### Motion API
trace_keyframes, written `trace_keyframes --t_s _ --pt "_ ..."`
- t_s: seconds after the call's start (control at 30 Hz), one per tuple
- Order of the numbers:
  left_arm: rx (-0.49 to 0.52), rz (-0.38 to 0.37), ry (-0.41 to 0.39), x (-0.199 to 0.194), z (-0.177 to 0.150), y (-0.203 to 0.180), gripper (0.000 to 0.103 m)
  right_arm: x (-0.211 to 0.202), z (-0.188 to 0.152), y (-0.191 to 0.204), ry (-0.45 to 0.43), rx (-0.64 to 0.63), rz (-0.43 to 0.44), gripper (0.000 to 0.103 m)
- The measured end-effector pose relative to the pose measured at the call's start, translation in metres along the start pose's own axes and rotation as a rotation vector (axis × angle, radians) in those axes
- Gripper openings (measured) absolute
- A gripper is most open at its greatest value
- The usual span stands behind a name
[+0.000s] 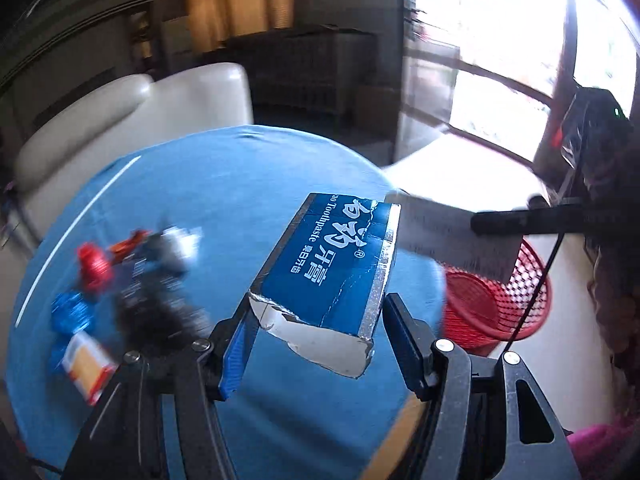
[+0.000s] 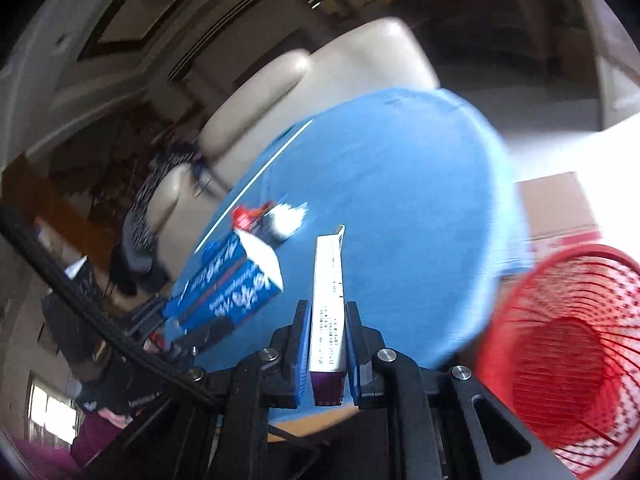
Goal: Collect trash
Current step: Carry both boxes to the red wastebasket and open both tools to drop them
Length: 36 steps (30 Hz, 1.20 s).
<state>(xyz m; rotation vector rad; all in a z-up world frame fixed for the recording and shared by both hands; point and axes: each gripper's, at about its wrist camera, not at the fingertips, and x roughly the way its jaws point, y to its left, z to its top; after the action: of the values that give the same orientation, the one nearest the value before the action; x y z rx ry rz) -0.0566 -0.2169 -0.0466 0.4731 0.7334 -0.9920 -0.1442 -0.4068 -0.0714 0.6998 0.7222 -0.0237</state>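
My left gripper [image 1: 316, 316] is shut on a torn blue toothpaste box [image 1: 332, 264], which sticks out forward above the blue tablecloth [image 1: 224, 184]. The right wrist view shows the same box [image 2: 228, 284] at the left. My right gripper [image 2: 328, 308] is shut on a thin white carton with a purple end [image 2: 329, 300]. That carton [image 1: 448, 236] reaches in from the right in the left wrist view, above a red mesh basket [image 1: 496, 304]. The basket [image 2: 572, 352] stands on the floor beside the round table, low and to the right of the right gripper.
A blurred pile of trash [image 1: 120, 276] lies on the table's left side: red and blue wrappers, a dark bag and an orange-and-white box [image 1: 86, 364]. A beige armchair [image 1: 132, 120] stands behind the table. A cardboard box [image 2: 560, 208] sits on the floor beyond the basket.
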Motion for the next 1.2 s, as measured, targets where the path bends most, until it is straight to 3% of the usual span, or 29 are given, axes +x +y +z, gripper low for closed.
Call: trace_keyframes --t_s 0.23,0.4,0.67,0.83,0.87,0.93,0.97,1.07,1.2 --pt "0.122 -0.091 0.045 0.033 0.031 -0.068 0.065 -0.074 -0.004 -0.077 -0.122 0.15 -0.122 0.017" --pt "0.181 -0.151 0.088 0.056 0.046 -0.106 0.065 -0.105 -0.013 -0.113 -0.166 0.248 -0.183 0.017" --pt "0.233 -0.192 0.133 0.082 0.058 -0.15 0.067 -0.124 -0.026 -0.152 -0.19 0.375 -0.192 0.02" --pt "0.217 -0.192 0.154 0.089 0.059 -0.147 0.067 -0.126 -0.031 -0.176 -0.184 0.473 -0.166 0.023" --pt "0.212 -0.191 0.156 0.09 0.058 -0.144 0.067 -0.126 -0.033 -0.18 -0.186 0.489 -0.168 0.029" --pt "0.196 -0.179 0.157 0.09 0.058 -0.138 0.067 -0.126 -0.034 -0.187 -0.193 0.508 -0.167 0.055" --pt "0.189 -0.173 0.155 0.088 0.058 -0.135 0.067 -0.127 -0.035 -0.188 -0.2 0.517 -0.165 0.075" --pt "0.16 -0.158 0.143 0.084 0.057 -0.125 0.067 -0.13 -0.032 -0.183 -0.241 0.5 -0.167 0.076" --pt "0.127 -0.127 0.108 0.066 0.054 -0.106 0.067 -0.124 -0.025 -0.169 -0.234 0.445 -0.173 0.076"
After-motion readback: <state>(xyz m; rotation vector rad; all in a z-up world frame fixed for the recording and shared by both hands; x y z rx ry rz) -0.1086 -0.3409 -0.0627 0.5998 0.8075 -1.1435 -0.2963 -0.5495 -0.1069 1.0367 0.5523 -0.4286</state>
